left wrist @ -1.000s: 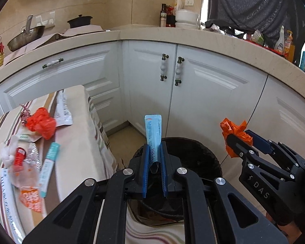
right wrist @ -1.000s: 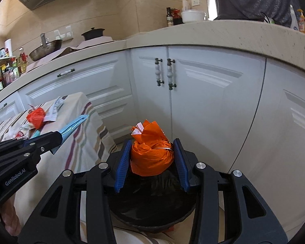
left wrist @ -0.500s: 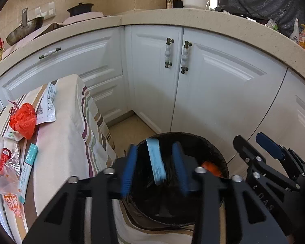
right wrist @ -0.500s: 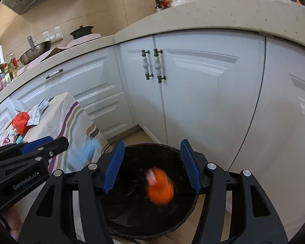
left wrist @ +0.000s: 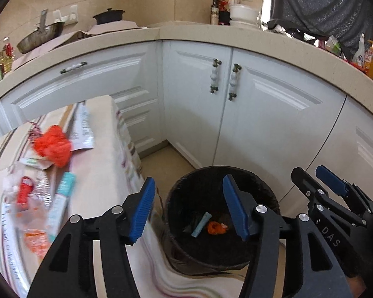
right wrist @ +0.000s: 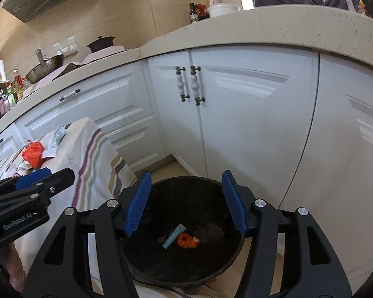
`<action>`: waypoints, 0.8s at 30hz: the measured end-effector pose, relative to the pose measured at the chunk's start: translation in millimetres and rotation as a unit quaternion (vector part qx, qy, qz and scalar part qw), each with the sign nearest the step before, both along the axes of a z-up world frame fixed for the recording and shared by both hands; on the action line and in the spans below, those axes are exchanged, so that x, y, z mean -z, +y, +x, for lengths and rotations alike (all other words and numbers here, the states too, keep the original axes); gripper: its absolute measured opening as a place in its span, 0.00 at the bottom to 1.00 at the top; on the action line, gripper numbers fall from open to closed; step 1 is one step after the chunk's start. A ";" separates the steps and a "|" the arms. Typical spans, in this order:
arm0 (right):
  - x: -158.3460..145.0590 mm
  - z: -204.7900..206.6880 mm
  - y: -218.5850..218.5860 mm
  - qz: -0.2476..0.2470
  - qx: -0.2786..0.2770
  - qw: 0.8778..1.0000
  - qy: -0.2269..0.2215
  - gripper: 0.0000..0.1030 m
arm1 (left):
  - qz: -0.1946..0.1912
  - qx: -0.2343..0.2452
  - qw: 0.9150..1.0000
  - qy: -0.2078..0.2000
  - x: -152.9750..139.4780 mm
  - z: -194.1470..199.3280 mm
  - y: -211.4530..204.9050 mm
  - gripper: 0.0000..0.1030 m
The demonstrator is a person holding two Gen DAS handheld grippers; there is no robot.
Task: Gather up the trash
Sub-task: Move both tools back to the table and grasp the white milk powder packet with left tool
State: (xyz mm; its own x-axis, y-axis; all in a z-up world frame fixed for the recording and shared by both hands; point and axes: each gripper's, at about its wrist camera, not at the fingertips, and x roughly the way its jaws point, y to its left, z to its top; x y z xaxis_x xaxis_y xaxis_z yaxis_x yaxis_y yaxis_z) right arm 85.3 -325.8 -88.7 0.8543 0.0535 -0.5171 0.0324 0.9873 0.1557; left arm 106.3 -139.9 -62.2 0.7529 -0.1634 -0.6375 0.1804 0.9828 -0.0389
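A black trash bin [left wrist: 176,198] [right wrist: 236,248] stands on the floor by the white cabinets. At its bottom lie a light blue packet [left wrist: 201,224] [right wrist: 174,236] and an orange wad [left wrist: 216,227] [right wrist: 186,240]. My left gripper [left wrist: 190,208] is open and empty above the bin's left rim. My right gripper [right wrist: 186,201] is open and empty above the bin; it also shows at the right of the left wrist view [left wrist: 318,178]. On the striped table [left wrist: 97,154] lie a red-orange wad [left wrist: 53,146], a teal tube [left wrist: 62,196], a white wrapper [left wrist: 82,129] and other wrappers.
White cabinet doors [left wrist: 261,114] and a beige countertop [left wrist: 211,33] curve behind the bin. The table's striped cloth [right wrist: 94,154] hangs down beside the bin. A pan [left wrist: 39,36] and a pot [left wrist: 109,16] sit on the counter.
Both grippers have opened. The blue packet dropped from the left gripper and the orange wad from the right one; both now lie at the bottom of the bin.
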 end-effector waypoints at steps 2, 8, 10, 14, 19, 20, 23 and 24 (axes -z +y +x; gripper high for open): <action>-2.8 -3.8 7.6 0.002 -0.007 1.000 -0.001 0.56 | 0.002 -0.009 1.000 -0.008 -4.9 -8.2 12.5 0.55; -8.6 -18.8 42.0 0.005 -0.039 0.999 -0.001 0.56 | 0.006 -0.043 0.999 -0.016 -10.7 -32.1 50.3 0.56; -10.6 -24.2 55.5 0.004 -0.052 0.999 -0.001 0.56 | 0.009 -0.058 0.998 -0.016 -11.4 -41.0 66.2 0.56; -14.0 -34.8 83.0 0.001 -0.079 0.997 -0.002 0.56 | 0.016 -0.084 0.996 -0.015 -9.6 -55.6 92.7 0.56; -17.3 -46.8 115.1 -0.004 -0.109 0.994 -0.003 0.57 | 0.019 -0.118 0.993 -0.012 -6.8 -73.3 126.2 0.56; -17.6 -48.6 121.3 -0.005 -0.115 0.993 -0.003 0.57 | 0.019 -0.122 0.992 -0.013 -6.8 -76.2 130.8 0.56; -17.8 -53.0 138.8 -0.008 -0.131 0.991 -0.002 0.57 | 0.023 -0.141 0.990 -0.021 -7.3 -86.2 148.2 0.59; -17.5 -55.0 143.5 -0.008 -0.136 0.991 -0.002 0.57 | 0.023 -0.146 0.989 -0.021 -7.0 -88.5 153.3 0.60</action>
